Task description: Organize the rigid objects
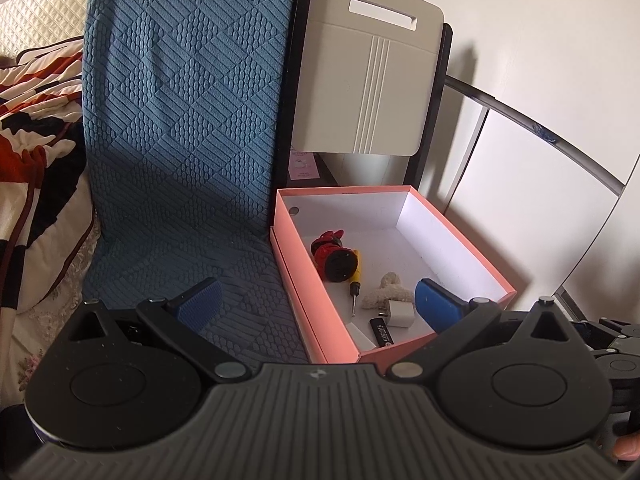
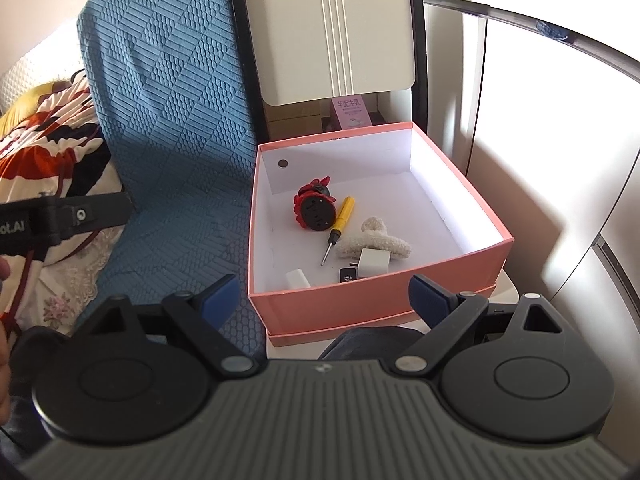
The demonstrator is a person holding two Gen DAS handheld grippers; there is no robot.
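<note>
A pink box [image 2: 372, 292] stands open beside a blue textured cushion [image 2: 168, 120], and it serves as the landmark here. Inside it lie the task's things: a red and black round object [image 2: 315, 210] toward the box's far left, a yellow screwdriver [image 2: 338, 226] just beside it, a fluffy cream clip [image 2: 374, 242] nearer the middle, a white charger [image 2: 374, 261] touching the clip's near edge, a black lighter [image 2: 348, 274] and a small white block [image 2: 297, 279] against the box's near wall.

The left tool [image 1: 316, 306] hovers at the box's near left corner with its blue pads spread wide and nothing between them. The right tool [image 2: 326, 300] hangs in front of the box's near wall, also spread wide and empty.

Judging by this, the gathering step looks largely done, since every small item in view is already in the box and none shows on the cushion. The next move probably calls for either searching outside the box for anything left over, or tidying the items within it. A reach into the box would need a tool to clear the near wall first and come down from above.
</note>
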